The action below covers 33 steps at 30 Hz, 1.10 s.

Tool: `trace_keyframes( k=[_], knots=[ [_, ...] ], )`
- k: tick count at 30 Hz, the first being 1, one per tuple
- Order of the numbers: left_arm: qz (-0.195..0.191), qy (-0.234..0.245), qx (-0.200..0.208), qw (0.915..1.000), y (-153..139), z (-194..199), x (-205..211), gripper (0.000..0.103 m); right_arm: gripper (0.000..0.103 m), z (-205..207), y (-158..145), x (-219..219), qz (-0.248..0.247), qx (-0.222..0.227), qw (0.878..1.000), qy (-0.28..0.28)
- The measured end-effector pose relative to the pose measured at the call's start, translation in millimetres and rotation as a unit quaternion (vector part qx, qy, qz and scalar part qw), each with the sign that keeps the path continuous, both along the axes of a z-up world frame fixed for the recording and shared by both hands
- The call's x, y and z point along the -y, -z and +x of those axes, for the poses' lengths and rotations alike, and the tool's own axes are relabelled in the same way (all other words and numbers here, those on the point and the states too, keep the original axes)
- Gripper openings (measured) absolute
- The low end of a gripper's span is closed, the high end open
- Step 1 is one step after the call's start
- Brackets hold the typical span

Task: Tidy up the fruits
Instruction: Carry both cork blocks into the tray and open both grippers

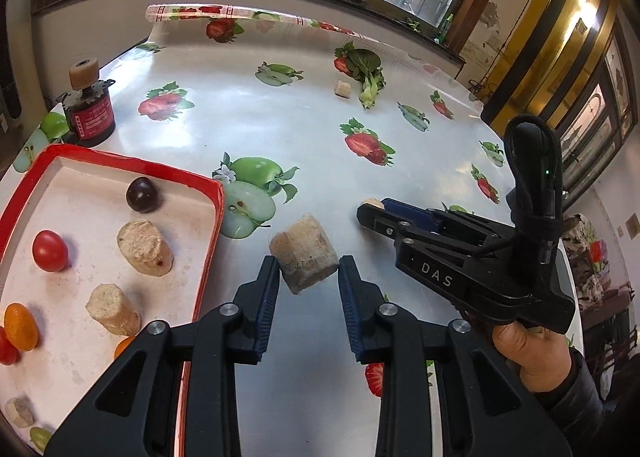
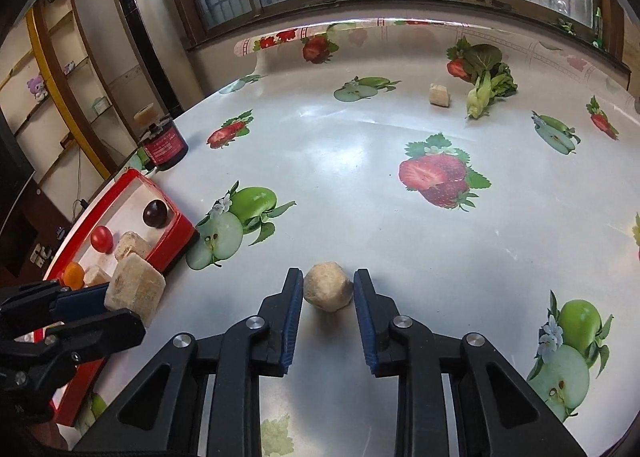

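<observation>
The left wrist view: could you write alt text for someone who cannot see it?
The left claw is shut on a beige chunk beside a red-rimmed tray holding a red tomato, a dark plum and more beige chunks. To the right, a person's hand holds the right claw, shut on another piece.

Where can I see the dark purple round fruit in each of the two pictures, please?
Left wrist view: the dark purple round fruit lies at the far end of the red-rimmed white tray, in the left half of the picture.
Right wrist view: the fruit is at middle left, in the tray's far corner.
Shared landmark: the black cylinder with a red label beyond the tray.
</observation>
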<state>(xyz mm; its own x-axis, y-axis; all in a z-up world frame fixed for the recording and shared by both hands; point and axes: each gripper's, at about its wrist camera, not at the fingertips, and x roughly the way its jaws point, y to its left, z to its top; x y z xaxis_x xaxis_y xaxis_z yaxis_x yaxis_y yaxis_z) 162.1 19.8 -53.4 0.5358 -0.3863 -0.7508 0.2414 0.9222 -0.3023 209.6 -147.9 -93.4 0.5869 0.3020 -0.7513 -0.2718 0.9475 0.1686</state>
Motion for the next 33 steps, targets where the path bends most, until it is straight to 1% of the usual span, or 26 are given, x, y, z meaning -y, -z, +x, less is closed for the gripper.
trace_keyframes(
  k=[5, 9, 13, 21, 33],
  knots=[
    [0.004, -0.010, 0.010, 0.9999, -6.6, -13.3, -13.3, 0.028, 0.027, -16.1, -18.0, -1.7, 0.004, 0.014, 1.000, -0.010],
    [0.002, -0.022, 0.013, 0.9997, -8.3, -25.0, -27.9, 0.028, 0.027, -34.8, -32.6, -13.4, 0.008, 0.025, 0.999, -0.030],
    [-0.003, -0.038, 0.012, 0.9992, -8.4, -37.9, -43.0, 0.028, 0.027, -51.2, -40.6, -27.4, 0.015, 0.028, 0.998, -0.047],
    [0.000, -0.077, 0.018, 0.9969, -10.9, -64.5, -76.9, 0.028, 0.027, -80.1, -45.4, -54.7, 0.029, 0.026, 0.996, -0.077],
    [0.010, -0.119, 0.020, 0.9927, -6.6, -94.6, -114.5, 0.028, 0.026, -111.1, -46.6, -95.6, 0.047, 0.023, 0.991, -0.119]
  ],
)
